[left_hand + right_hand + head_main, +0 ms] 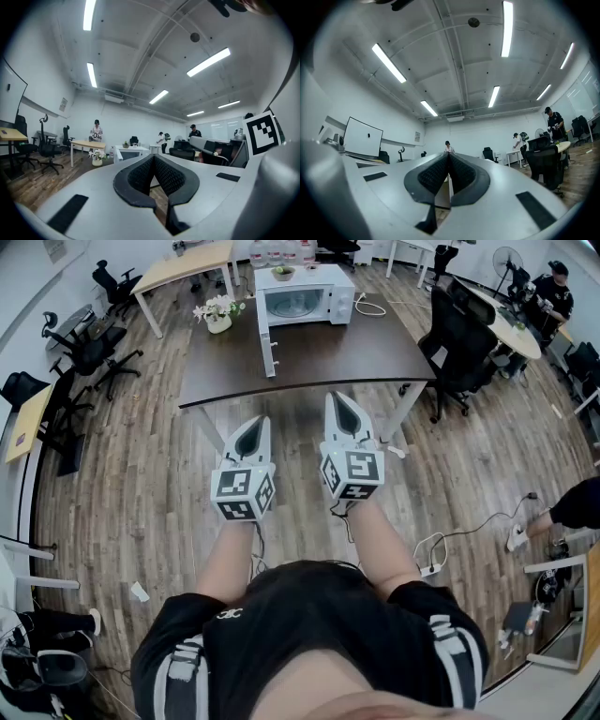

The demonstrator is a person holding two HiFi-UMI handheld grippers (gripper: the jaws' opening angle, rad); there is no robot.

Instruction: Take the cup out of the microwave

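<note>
Head view: the left tongs (260, 426) and right tongs (339, 401) hang over the floor, short of the counter (375, 352). The microwave (302, 298) stands at the counter's far end with its door open. The cup is too small to make out.
Left gripper view: tips pressed together, empty.
Right gripper view: likewise closed on nothing.

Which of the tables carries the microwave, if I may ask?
The dark brown table straight ahead; the microwave stands at its far end, unlike the pale wooden desks.

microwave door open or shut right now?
Open: the microwave door stands swung out from its left side toward the camera, leaving the front uncovered.
</note>
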